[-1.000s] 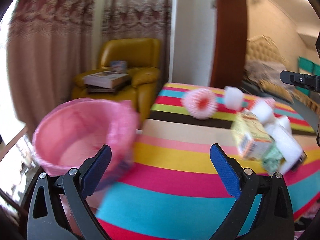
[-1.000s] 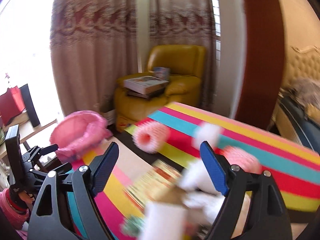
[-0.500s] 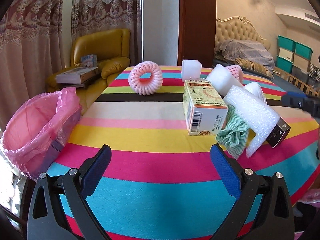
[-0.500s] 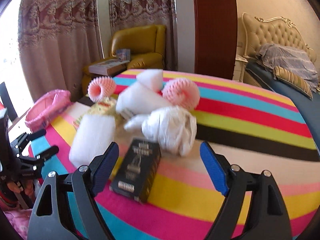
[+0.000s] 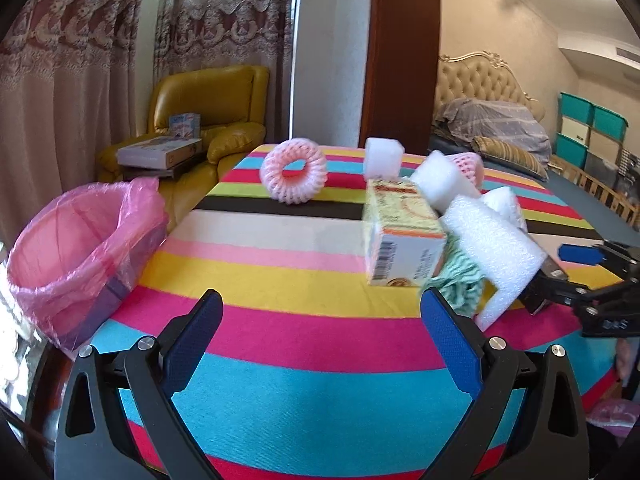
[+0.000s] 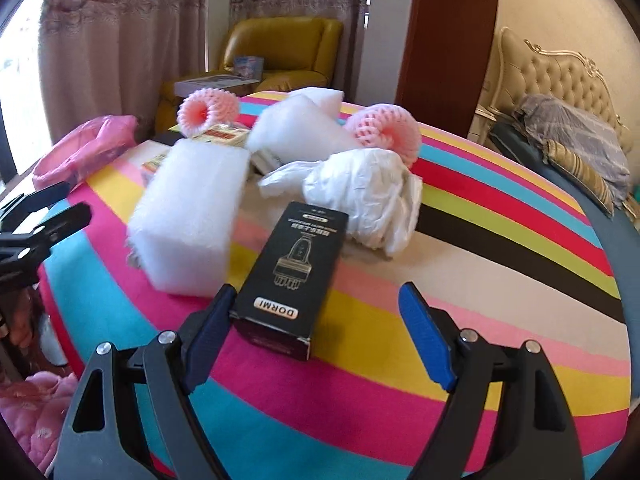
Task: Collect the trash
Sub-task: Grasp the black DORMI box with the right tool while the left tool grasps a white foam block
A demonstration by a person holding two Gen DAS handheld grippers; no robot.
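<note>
The right tongs [image 6: 314,330], spread and empty, have dropped toward the black box [image 6: 294,270] beside the white foam block [image 6: 192,216], so pickup looks next; left tongs [image 5: 320,334] spread too.

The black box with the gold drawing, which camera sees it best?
The right wrist view: the black cardboard box lies close up between the open right tool's fingers, its top face and gold print clear. The left wrist view shows only a dark end poking out behind the white foam block.
</note>
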